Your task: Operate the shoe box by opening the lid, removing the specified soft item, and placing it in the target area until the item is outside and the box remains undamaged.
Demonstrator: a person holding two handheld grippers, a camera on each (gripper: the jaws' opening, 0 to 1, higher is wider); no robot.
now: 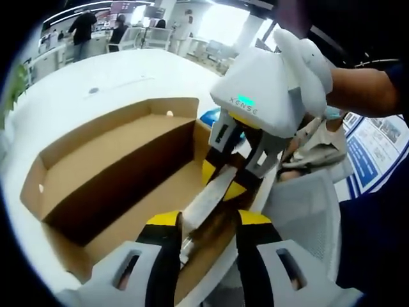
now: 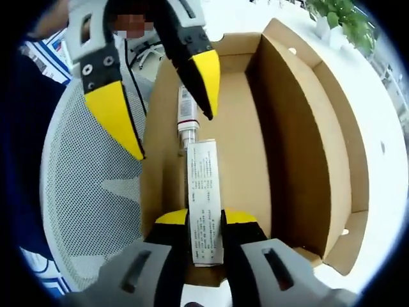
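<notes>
An open brown cardboard shoe box (image 1: 96, 131) (image 2: 300, 128) lies on a white table, its lid folded back. A white soft tube (image 2: 204, 185) with printed text lies lengthwise over the box floor. My right gripper (image 2: 206, 217) is shut on the tube's flat end. In the left gripper view the right gripper (image 1: 223, 180) reaches in from the upper right, clamped on the tube (image 1: 208, 198). My left gripper (image 1: 209, 220) is open, its jaws on either side of the tube's other end. The right gripper view has it (image 2: 174, 134) at the top, straddling the cap end.
The round white table (image 1: 96, 77) spreads beyond the box. A white mesh chair (image 2: 89, 192) (image 1: 307, 217) stands close by the box's near side. A gloved hand and dark sleeve (image 1: 364, 83) hold the right gripper. People (image 1: 83, 29) stand far behind; a plant (image 2: 339, 19) sits past the table.
</notes>
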